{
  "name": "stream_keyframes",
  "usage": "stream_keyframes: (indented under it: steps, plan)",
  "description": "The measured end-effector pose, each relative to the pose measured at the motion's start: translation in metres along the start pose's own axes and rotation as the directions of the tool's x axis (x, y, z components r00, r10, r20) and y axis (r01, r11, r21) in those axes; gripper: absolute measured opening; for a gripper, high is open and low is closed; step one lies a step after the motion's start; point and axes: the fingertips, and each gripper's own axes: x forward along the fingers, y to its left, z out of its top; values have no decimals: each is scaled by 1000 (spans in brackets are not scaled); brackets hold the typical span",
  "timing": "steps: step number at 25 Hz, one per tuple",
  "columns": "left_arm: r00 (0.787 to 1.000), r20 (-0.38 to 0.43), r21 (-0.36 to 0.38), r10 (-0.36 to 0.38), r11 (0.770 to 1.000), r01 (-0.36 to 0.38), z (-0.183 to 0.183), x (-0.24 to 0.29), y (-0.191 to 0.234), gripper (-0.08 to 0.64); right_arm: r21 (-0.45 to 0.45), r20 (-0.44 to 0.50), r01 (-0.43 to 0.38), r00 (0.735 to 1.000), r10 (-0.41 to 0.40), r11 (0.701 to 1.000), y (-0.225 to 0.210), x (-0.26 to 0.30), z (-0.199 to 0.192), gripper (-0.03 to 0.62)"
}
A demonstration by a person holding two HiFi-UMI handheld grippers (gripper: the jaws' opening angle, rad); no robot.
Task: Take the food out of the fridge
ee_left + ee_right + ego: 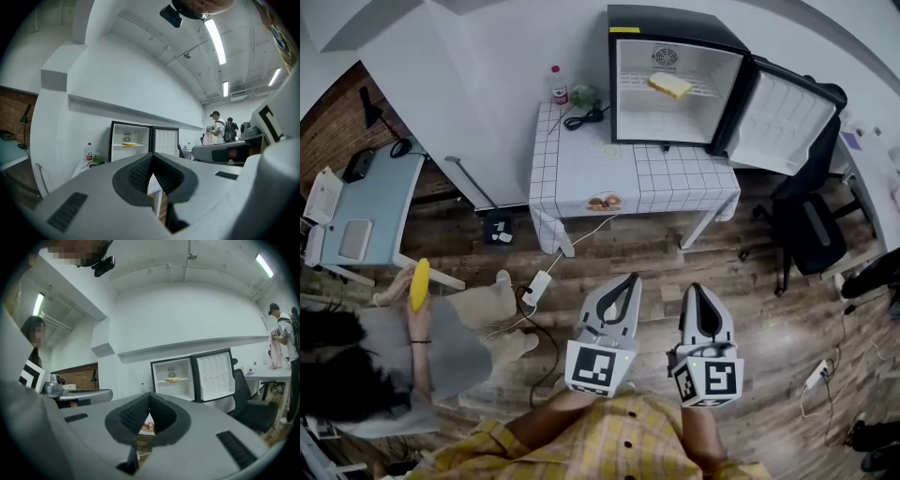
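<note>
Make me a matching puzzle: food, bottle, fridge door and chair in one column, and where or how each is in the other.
1 food
2 bottle
3 fridge door
4 chair

A on the floor
B on the table
C swung open
D on the shelf

Pairs: 1-D, 2-B, 3-C, 4-A.

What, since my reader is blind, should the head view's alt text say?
A small fridge stands open on a white table, yellow food on its shelf. Nearer the camera, the left gripper and right gripper, both shut and empty, point toward it across a wooden floor.
</note>
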Motion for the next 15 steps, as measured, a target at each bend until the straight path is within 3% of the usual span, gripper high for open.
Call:
stream_keyframes:
  steps: [15]
  plan:
    - [999,33,32,-8,999,7,43,163,126,8,-3,6,-2,1000,2,1000,-22,213,46,6]
